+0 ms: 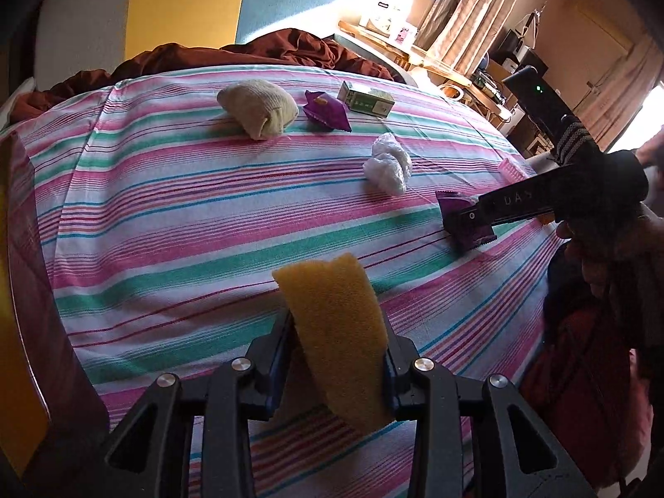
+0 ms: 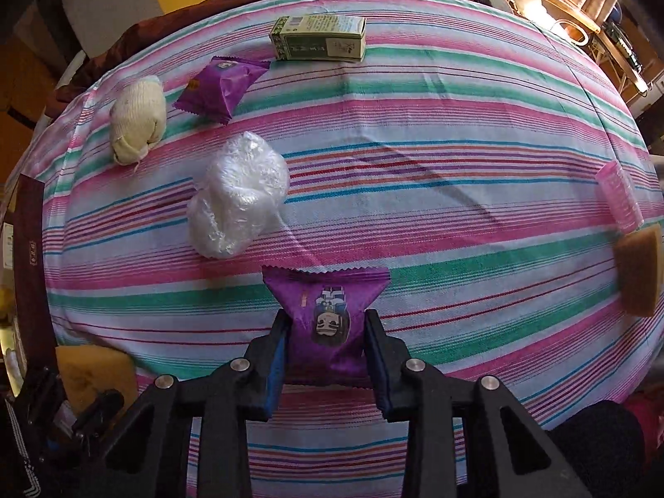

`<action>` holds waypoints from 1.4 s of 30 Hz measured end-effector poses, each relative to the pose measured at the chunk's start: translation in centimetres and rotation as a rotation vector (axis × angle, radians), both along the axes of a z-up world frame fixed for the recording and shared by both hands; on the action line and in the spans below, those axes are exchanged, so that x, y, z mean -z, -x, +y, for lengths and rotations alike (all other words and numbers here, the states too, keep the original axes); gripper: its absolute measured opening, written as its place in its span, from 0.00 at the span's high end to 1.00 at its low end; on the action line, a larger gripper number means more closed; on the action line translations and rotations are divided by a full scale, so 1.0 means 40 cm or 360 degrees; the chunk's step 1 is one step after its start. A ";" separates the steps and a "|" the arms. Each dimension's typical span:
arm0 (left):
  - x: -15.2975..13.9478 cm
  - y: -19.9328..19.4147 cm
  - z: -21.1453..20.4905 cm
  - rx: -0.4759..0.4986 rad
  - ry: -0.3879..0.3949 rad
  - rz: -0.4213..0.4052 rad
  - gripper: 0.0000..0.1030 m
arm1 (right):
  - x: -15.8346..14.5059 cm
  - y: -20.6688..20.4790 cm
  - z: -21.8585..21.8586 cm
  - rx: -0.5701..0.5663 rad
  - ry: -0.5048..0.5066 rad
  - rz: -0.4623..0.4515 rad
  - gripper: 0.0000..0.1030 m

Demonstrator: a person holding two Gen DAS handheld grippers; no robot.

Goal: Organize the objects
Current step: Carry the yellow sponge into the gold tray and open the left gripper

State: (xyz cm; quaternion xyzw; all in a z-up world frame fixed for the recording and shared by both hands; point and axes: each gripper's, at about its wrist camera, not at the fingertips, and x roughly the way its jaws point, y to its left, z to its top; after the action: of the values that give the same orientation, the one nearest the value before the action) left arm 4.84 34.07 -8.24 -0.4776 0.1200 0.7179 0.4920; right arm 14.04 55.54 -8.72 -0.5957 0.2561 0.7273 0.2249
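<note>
The left gripper [image 1: 338, 344] is clamped on a yellow sponge [image 1: 332, 332], a porous, coarse slab that stands up between the black jaws and bends slightly at its top; the right gripper [image 2: 325, 332] has closed on a purple snack packet [image 2: 328, 311], a glossy foil pillow with zigzag-cut seams and a small cartoon figure printed on it (seen upside down from the wrist), its pads pressing the packet's two sides while it lies on the cloth.

Everything lies on a striped sheet [image 2: 456, 166] of woven cotton in pink, green, white and blue bands, pulled fairly flat with a few shallow creases; a rumpled brown blanket [image 1: 265, 52] is bunched at its far edge.

Just beyond the held packet sits a crumpled white plastic bag [image 2: 238, 195], translucent and crinkly; farther off a rolled cream sock [image 2: 137, 124], soft and knitted, a second purple packet [image 2: 220, 87] beside it, and a green cardboard box [image 2: 319, 37], rectangular and lying on its side.

At the right edge of the sheet a ribbed pink plastic piece [image 2: 618, 197] lies touching or nearly touching another brown sponge [image 2: 641, 272]; the broad middle of the sheet between these and the bag is open.
</note>
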 end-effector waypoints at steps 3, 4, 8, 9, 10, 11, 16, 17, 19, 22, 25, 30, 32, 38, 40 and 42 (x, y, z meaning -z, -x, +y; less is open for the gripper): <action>-0.003 0.001 -0.005 -0.0013 -0.0014 -0.0006 0.65 | -0.015 0.002 0.002 0.0114 0.0005 0.0164 0.68; -0.005 -0.001 -0.007 -0.0011 -0.0014 0.0000 0.66 | -0.014 -0.001 0.005 0.0163 0.0010 0.0217 0.68; -0.014 -0.010 -0.013 0.0000 -0.0013 0.0033 0.67 | 0.000 -0.016 0.008 0.0241 -0.0030 0.0246 0.68; -0.017 -0.013 -0.015 -0.0002 -0.0010 0.0047 0.67 | -0.009 -0.019 0.010 0.0234 -0.0073 0.0252 0.68; -0.021 -0.015 -0.018 -0.0006 -0.0007 0.0063 0.67 | -0.012 -0.023 0.012 0.0232 -0.0085 0.0259 0.68; -0.025 -0.015 -0.020 -0.0014 -0.0006 0.0069 0.67 | -0.010 -0.026 0.015 0.0237 -0.0069 0.0258 0.68; -0.057 -0.009 -0.050 -0.0047 -0.0045 0.0097 0.67 | -0.005 -0.033 0.027 0.0215 -0.0077 0.0215 0.68; -0.067 -0.008 -0.061 -0.0055 -0.0059 0.0110 0.67 | -0.006 -0.035 0.027 0.0212 -0.0081 0.0211 0.68; -0.089 -0.003 -0.085 -0.0080 -0.0084 0.0136 0.67 | -0.007 -0.039 0.030 0.0209 -0.0081 0.0207 0.68; -0.114 0.017 -0.126 -0.0139 -0.0119 0.0143 0.67 | -0.008 -0.044 0.033 0.0197 -0.0087 0.0192 0.67; -0.137 0.042 -0.178 -0.0221 -0.0151 0.0151 0.67 | -0.006 -0.043 0.029 0.0163 -0.0117 0.0148 0.67; -0.179 0.105 -0.299 -0.0425 -0.0202 0.0189 0.67 | -0.009 -0.057 0.040 0.0172 -0.0116 0.0140 0.67; -0.193 0.139 -0.361 -0.0528 -0.0209 0.0211 0.67 | -0.010 -0.063 0.044 0.0171 -0.0119 0.0134 0.67; -0.212 0.220 -0.530 -0.0841 -0.0163 0.0274 0.67 | -0.015 -0.077 0.057 0.0155 -0.0134 0.0120 0.67; -0.212 0.233 -0.576 -0.0919 -0.0127 0.0312 0.67 | -0.019 -0.081 0.059 0.0144 -0.0151 0.0109 0.67; -0.213 0.245 -0.617 -0.0993 -0.0113 0.0331 0.67 | -0.022 -0.087 0.062 0.0134 -0.0162 0.0104 0.67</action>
State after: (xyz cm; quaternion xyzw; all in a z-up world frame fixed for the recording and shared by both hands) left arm -4.95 9.39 0.29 -0.3979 -0.0074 0.8827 0.2498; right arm 17.53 58.02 -7.84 -0.5482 0.2509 0.7483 0.2768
